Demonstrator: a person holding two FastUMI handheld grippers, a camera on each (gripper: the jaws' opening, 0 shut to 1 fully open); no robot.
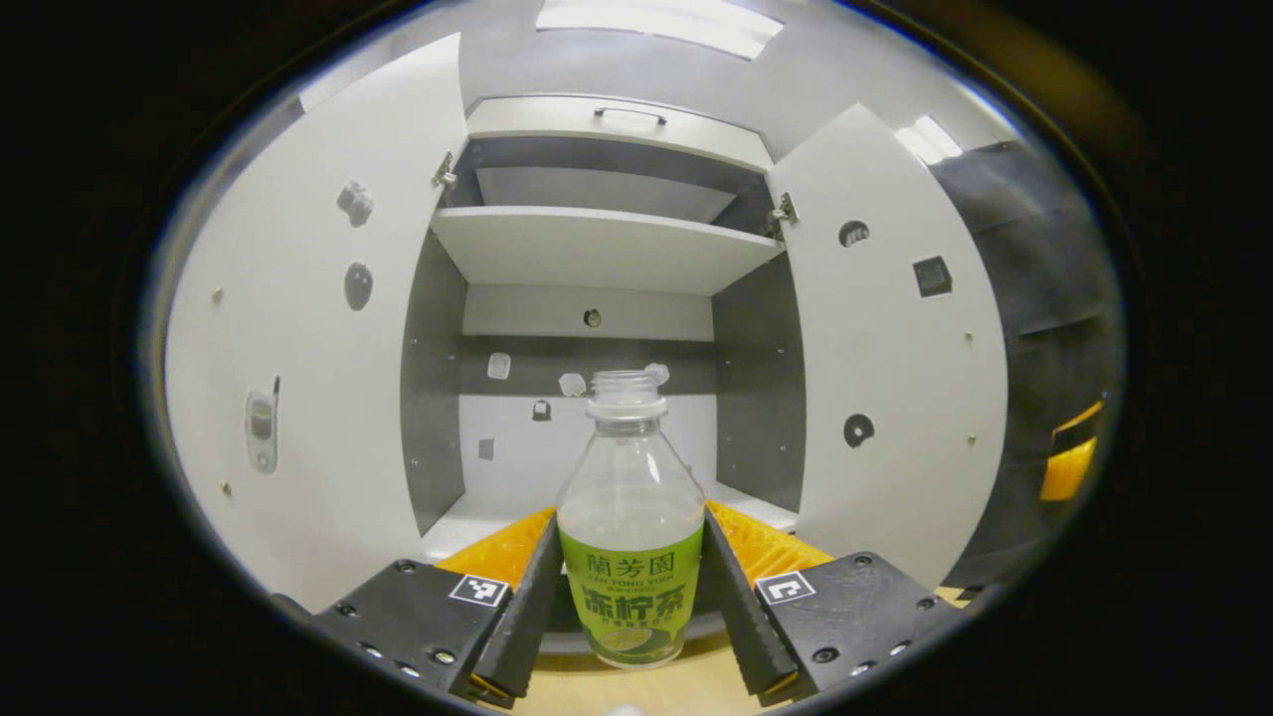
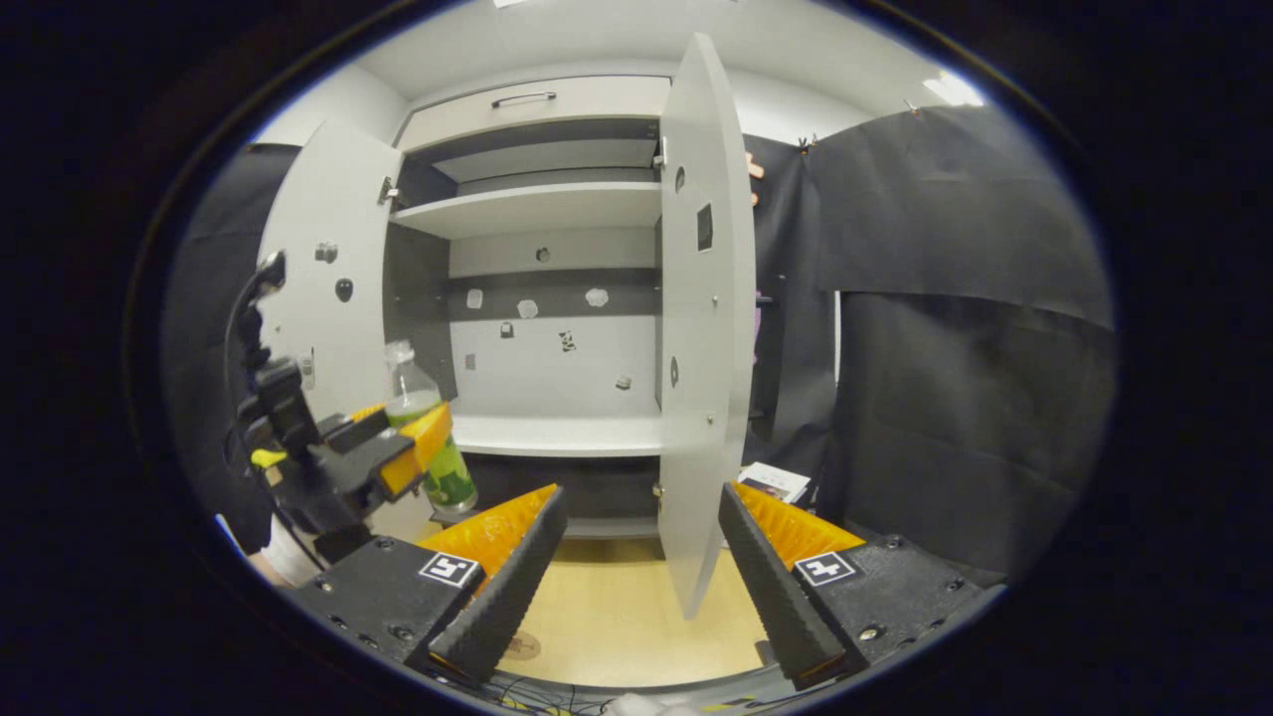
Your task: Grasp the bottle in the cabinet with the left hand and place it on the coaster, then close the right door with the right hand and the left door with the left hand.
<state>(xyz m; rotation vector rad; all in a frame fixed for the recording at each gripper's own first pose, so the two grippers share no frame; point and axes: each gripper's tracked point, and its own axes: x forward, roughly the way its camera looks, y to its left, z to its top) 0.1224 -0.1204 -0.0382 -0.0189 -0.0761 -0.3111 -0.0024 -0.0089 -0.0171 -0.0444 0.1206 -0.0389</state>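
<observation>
Left gripper view shows the bottle (image 1: 631, 527) at lower centre, clamped at its label by the left gripper (image 1: 631, 597); uncapped, seemingly empty, it looks light, thin-walled and crushable. Right gripper (image 2: 636, 587) hangs open and empty, straddling the right door (image 2: 696, 328) edge.

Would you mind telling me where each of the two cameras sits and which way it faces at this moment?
Left gripper view: rides the left gripper, facing straight into the open cabinet; its fingers clamp the bottle.
Right gripper view: rides the right gripper, facing the cabinet from farther right, its open fingers either side of the right door; the left gripper appears at lower left.
Shared: cabinet, both doors, bottle, wooden tabletop.
</observation>
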